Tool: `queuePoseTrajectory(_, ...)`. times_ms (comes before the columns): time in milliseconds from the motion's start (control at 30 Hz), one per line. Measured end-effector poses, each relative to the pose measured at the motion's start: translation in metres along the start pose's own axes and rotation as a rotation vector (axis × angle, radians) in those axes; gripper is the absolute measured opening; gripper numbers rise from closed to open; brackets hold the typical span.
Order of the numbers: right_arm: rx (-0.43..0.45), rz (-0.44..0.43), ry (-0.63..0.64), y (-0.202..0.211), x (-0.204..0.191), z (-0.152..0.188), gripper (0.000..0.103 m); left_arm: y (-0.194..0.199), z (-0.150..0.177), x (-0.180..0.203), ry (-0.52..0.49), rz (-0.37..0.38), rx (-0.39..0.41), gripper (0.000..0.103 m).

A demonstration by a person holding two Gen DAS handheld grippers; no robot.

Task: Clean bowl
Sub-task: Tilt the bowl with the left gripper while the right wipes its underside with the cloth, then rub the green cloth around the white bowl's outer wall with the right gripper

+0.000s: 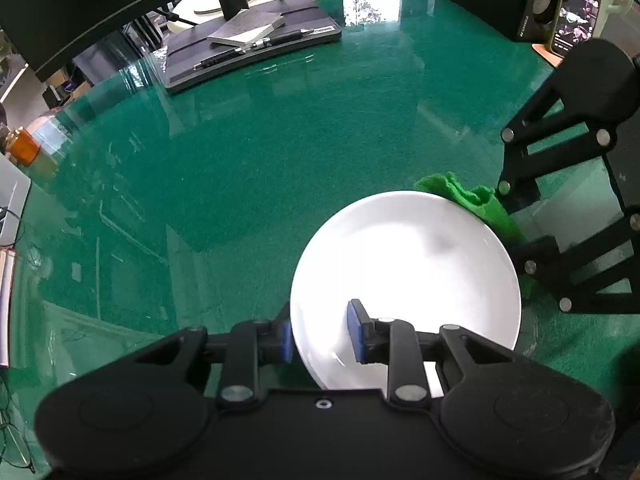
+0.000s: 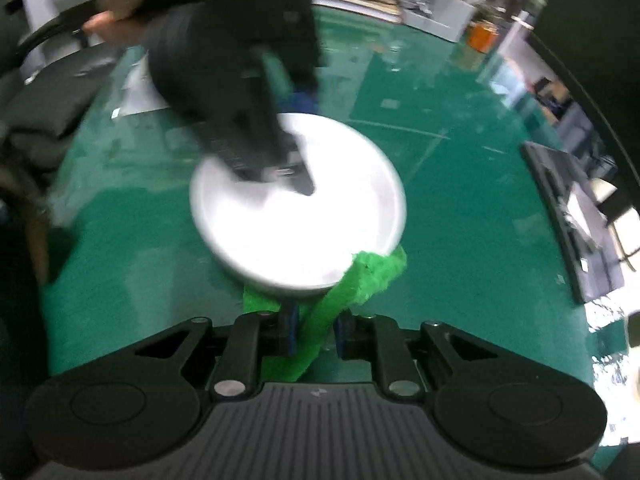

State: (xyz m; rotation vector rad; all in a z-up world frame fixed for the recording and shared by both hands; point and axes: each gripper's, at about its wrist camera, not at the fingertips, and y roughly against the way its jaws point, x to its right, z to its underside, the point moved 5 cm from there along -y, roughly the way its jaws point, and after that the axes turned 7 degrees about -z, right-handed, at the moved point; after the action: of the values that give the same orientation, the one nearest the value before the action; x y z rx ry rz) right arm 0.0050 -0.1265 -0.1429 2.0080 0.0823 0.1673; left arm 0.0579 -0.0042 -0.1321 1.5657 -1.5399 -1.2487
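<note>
A white bowl [image 1: 404, 264] rests on the green table [image 1: 240, 160]. My left gripper [image 1: 320, 334] is shut on its near rim, with one blue pad outside the wall and one inside. The blurred right wrist view shows the bowl [image 2: 304, 220] with the left gripper [image 2: 302, 140] reaching in from the far side. My right gripper [image 2: 316, 332] is shut on a green cloth [image 2: 360, 280], which runs up to the bowl's near edge and partly beneath it. In the left wrist view, the cloth [image 1: 476, 200] bunches at the bowl's far right rim, by the right gripper [image 1: 516, 220].
At the back stands a monitor base [image 1: 256, 52] carrying a notebook [image 1: 248, 28] and pens. A phone [image 1: 576, 12] and a speaker [image 1: 540, 0] are at the back right. An orange bottle [image 1: 24, 146] sits at the left edge. A hand [image 2: 116, 4] holds the left gripper.
</note>
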Motion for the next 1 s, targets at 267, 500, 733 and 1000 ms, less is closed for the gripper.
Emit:
queuePoseTrajectory(267,-0.019,-0.019,0.064,0.002,-0.006,0.001,0.019,0.001,0.000,0.002,-0.012,-0.006,0.005,0.027)
queuePoseTrajectory(500,-0.034,-0.004,0.067,-0.001,0.000,-0.002,0.023,0.000,-0.001,0.002,-0.011,-0.004,0.008,0.027)
queuePoseTrajectory(733,-0.048,-0.005,0.097,0.000,-0.003,-0.001,0.022,0.002,0.000,0.003,-0.006,-0.008,0.015,0.027)
queuePoseTrajectory(1000,-0.063,0.020,0.170,0.003,-0.009,0.002,0.022,0.003,0.000,0.003,-0.011,-0.004,0.019,0.027)
